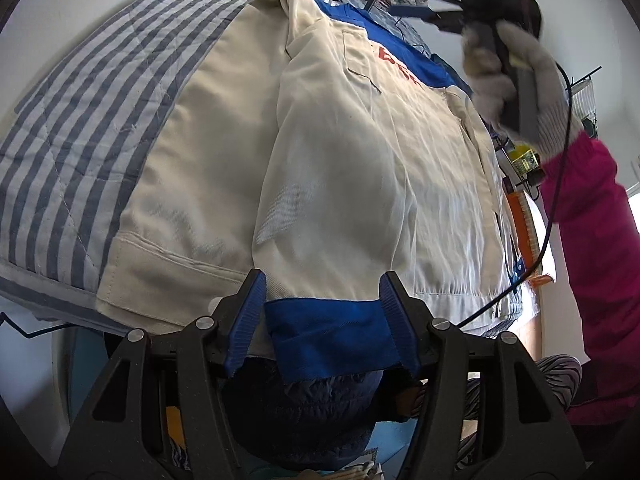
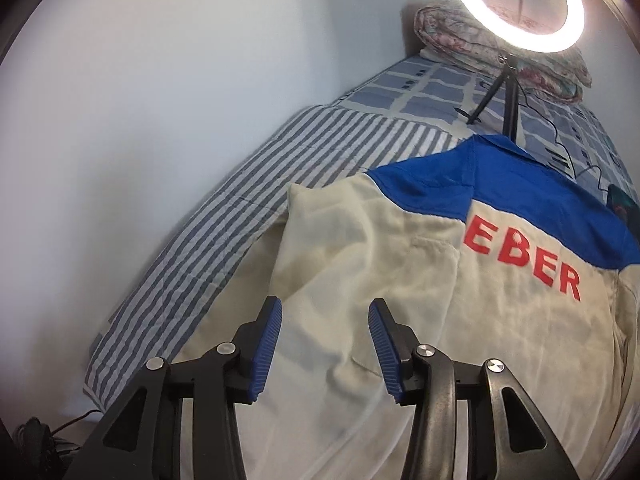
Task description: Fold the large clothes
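Note:
A cream work jacket with a blue yoke and red letters lies back up on the striped bedspread. One sleeve is folded over its back, and the blue cuff hangs at the near edge. My left gripper is open, with the cuff between its fingers. My right gripper is open and empty, hovering above the jacket near the folded sleeve. In the left wrist view it shows at the top right, held by a gloved hand.
A ring light on a small tripod stands on the bed behind the jacket's collar, its cable trailing right. A rolled quilt lies at the bed's far end. A white wall runs along the left. A wire rack stands at the right.

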`<act>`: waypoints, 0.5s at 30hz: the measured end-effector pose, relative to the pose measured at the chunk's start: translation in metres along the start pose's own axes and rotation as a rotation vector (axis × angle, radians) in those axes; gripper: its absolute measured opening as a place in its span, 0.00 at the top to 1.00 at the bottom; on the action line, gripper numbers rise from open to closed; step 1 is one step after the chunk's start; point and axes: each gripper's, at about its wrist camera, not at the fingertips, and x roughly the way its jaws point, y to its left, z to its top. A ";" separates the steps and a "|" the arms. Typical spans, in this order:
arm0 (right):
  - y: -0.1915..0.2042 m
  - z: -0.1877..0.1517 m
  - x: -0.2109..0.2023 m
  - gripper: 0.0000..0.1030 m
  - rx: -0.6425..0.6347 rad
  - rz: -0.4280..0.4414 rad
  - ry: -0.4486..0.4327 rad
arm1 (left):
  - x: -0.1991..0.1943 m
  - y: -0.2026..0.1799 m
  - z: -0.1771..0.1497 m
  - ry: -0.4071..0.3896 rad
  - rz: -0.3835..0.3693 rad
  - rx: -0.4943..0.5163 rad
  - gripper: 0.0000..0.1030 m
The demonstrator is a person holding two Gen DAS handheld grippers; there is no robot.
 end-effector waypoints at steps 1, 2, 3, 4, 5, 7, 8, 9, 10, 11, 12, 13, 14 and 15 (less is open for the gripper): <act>0.004 0.007 0.008 0.54 -0.004 0.001 0.005 | 0.001 0.000 -0.002 -0.001 0.000 -0.005 0.41; 0.008 0.013 0.016 0.54 -0.008 0.001 0.010 | 0.004 0.002 -0.003 -0.002 0.002 -0.005 0.42; 0.013 0.020 0.026 0.54 -0.014 -0.002 0.016 | 0.005 0.002 -0.004 -0.006 0.002 -0.009 0.43; 0.019 0.027 0.035 0.54 -0.024 -0.007 0.023 | 0.005 0.004 -0.004 -0.010 -0.001 -0.012 0.48; 0.024 0.033 0.045 0.54 -0.035 -0.017 0.030 | 0.005 0.005 -0.004 -0.011 -0.004 -0.016 0.55; 0.033 0.043 0.061 0.54 -0.062 -0.050 0.041 | 0.005 0.008 -0.005 -0.012 -0.004 -0.024 0.66; 0.037 0.048 0.067 0.54 -0.075 -0.070 0.044 | 0.004 0.010 -0.007 -0.012 -0.002 -0.026 0.73; 0.040 0.054 0.075 0.54 -0.090 -0.091 0.051 | 0.004 0.011 -0.007 -0.011 -0.003 -0.028 0.76; 0.042 0.059 0.084 0.54 -0.103 -0.108 0.062 | 0.004 0.012 -0.008 -0.012 -0.010 -0.032 0.79; 0.044 0.063 0.092 0.54 -0.112 -0.125 0.079 | 0.003 0.013 -0.008 -0.013 -0.016 -0.035 0.84; 0.045 0.066 0.100 0.54 -0.120 -0.144 0.093 | 0.001 0.015 -0.009 -0.014 -0.018 -0.037 0.86; 0.046 0.069 0.106 0.54 -0.127 -0.160 0.104 | 0.000 0.016 -0.009 -0.015 -0.017 -0.038 0.89; 0.047 0.071 0.113 0.54 -0.138 -0.177 0.118 | -0.001 0.017 -0.010 -0.018 -0.020 -0.042 0.91; 0.048 0.073 0.121 0.54 -0.154 -0.196 0.132 | -0.003 0.018 -0.010 -0.020 -0.024 -0.046 0.92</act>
